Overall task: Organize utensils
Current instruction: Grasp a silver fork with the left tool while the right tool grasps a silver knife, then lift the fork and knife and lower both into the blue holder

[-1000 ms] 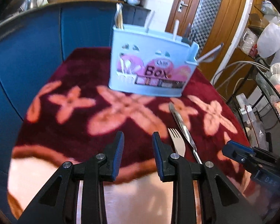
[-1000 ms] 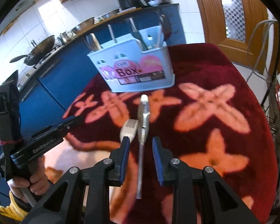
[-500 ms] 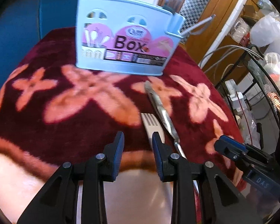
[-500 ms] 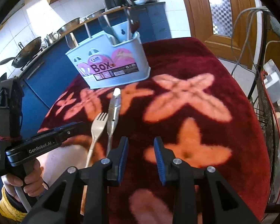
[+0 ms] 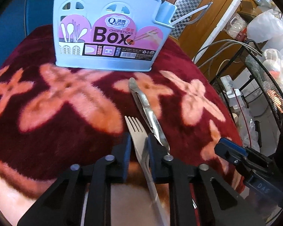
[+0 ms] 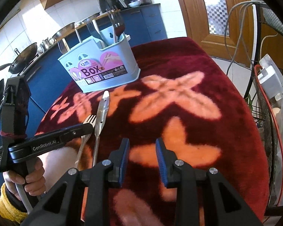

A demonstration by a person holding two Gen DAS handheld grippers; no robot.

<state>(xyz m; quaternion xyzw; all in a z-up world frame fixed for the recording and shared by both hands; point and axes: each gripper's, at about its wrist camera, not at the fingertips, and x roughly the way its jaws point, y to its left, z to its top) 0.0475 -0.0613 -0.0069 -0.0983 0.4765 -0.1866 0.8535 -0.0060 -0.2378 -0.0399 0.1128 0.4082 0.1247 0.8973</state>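
Left hand-held gripper (image 5: pixel 138 146): jaws narrow and closing, the fork (image 5: pixel 136 131) lying between the pads at its neck; firm contact on both sides cannot be confirmed. The fork lies flat on the surface (image 5: pixel 47 131), near its front edge, tines pointing toward the blue utensil box (image 5: pixel 107 35). Just beside it, on its right, lies a metal tool (image 5: pixel 147 111) resembling tongs, tip short of the box. The box stands upright toward the far edge of the surface, holding forks and other utensils (image 6: pixel 115 26). Right hand-held gripper (image 6: pixel 142 162): jaws partly apart, nothing between them, over bare cloth to the right of both items.
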